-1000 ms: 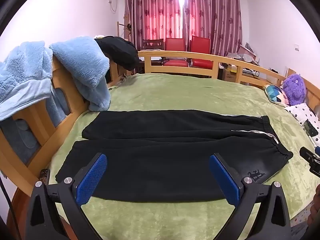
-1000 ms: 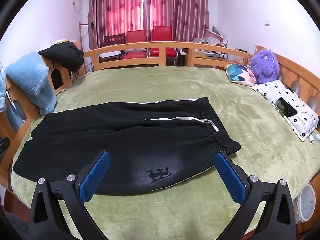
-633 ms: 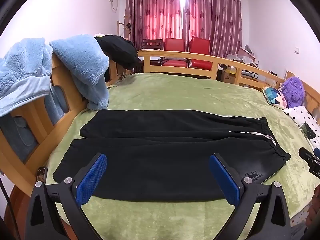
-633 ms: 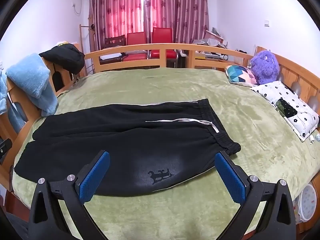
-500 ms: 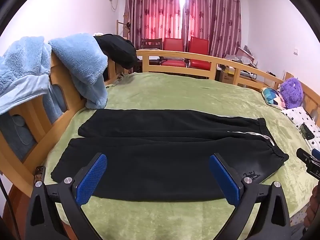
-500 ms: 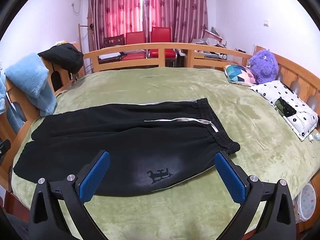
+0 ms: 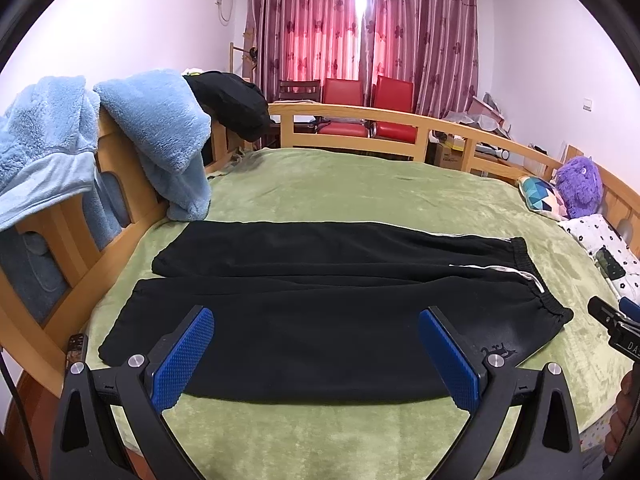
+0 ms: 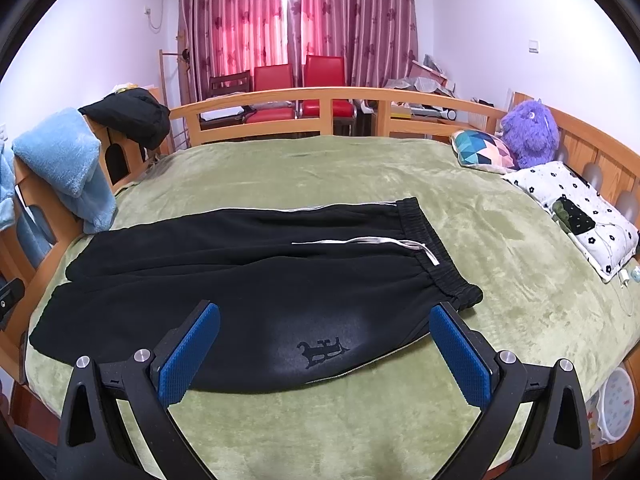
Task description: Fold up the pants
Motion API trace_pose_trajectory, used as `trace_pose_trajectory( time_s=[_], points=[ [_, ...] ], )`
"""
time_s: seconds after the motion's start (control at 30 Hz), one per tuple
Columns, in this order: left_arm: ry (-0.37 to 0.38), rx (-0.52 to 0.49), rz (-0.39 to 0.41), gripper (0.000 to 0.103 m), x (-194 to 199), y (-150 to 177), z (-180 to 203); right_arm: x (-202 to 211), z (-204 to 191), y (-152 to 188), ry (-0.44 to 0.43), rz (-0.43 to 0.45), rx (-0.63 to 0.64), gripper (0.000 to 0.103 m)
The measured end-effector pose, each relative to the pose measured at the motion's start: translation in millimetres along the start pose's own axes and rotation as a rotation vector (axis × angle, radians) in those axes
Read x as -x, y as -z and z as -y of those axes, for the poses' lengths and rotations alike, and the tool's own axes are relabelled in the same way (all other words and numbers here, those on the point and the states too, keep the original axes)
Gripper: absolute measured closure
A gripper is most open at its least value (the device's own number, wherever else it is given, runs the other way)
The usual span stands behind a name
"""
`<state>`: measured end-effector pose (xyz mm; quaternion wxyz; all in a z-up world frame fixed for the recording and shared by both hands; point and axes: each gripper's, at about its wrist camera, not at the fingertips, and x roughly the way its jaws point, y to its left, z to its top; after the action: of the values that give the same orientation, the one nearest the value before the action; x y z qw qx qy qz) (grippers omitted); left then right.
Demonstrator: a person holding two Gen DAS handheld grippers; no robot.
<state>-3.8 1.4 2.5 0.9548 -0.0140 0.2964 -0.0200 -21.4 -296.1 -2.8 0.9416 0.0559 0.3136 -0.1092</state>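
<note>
Black pants lie flat on a green blanket, the folding not yet begun.

Stretched across the middle of both frames, legs side by side toward the left and elastic waistband at right, the garment shows a white side stripe, a loose drawstring and a small logo near the front hem. The left gripper and right gripper hover at the lower edge of their frames, jaws spread wide, gripping nothing; every fold appears left to do.
</note>
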Motion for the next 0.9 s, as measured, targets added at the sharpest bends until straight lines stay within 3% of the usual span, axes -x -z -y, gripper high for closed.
trace_pose_trajectory(
  time_s=[0.37, 0.9],
  points=[
    [0.004, -0.004, 0.040, 0.000, 12, -1, 3, -4, 4, 1, -0.018, -0.009, -0.015, 0.000],
    [0.014, -0.001, 0.036, 0.000, 12, 0, 1, -5, 4, 1, -0.019, -0.012, -0.008, 0.000]
  ],
)
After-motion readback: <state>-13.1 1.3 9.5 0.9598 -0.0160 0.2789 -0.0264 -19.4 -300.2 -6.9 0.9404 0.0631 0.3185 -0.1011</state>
